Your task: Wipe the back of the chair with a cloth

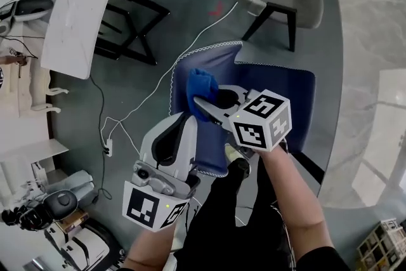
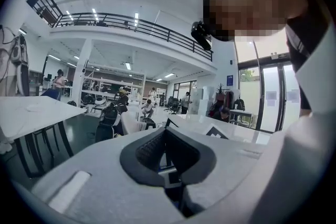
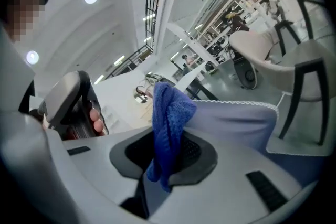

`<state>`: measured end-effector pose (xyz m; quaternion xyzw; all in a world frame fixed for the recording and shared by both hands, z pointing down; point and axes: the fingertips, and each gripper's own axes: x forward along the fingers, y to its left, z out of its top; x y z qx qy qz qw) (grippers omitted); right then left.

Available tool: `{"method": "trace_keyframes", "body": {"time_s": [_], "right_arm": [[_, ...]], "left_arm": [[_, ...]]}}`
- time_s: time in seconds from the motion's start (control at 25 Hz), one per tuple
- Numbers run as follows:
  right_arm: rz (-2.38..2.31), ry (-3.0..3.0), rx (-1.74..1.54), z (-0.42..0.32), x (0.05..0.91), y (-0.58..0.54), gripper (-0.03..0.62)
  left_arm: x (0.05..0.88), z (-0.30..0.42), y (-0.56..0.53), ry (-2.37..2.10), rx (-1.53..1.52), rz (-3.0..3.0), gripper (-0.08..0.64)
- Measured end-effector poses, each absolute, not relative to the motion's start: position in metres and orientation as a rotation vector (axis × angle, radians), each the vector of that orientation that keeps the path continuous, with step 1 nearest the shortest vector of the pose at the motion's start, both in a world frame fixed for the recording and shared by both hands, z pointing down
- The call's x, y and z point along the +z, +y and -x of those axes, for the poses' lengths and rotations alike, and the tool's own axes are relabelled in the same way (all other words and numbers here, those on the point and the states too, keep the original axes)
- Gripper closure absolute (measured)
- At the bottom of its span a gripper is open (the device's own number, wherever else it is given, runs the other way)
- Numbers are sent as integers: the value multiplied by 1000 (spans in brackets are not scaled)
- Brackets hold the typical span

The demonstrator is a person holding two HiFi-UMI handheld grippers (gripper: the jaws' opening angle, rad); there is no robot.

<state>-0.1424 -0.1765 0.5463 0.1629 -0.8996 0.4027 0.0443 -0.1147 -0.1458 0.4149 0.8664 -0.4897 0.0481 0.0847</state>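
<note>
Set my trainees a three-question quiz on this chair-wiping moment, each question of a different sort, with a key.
1. True or false: the left gripper holds the cloth.
2. The cloth is: A red, B blue, C white?
3. Fill in: the right gripper holds the cloth at the chair's ___.
Key: 1 false, the right gripper is shut on it; 2 B; 3 back.

The right gripper (image 3: 165, 161) has its jaws clamped on a blue cloth (image 3: 169, 113) — the bunched top touches the white-stitched upper edge of the blue chair back (image 3: 236, 119). A grey chair (image 3: 310, 73) stands beyond.
</note>
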Motion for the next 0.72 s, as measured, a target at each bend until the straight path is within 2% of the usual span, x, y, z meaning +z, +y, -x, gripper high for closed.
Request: {"method": "trace_keyframes", "body": {"time_s": [0.32, 0.72], "right_arm": [[-227, -2849, 1398, 159, 593, -211, 506], [-437, -2688, 1523, 122, 698, -227, 505]], "left_arm": [[456, 91, -148, -1414, 153, -2542, 552], [499, 71, -155, -1366, 175, -2506, 552]]}}
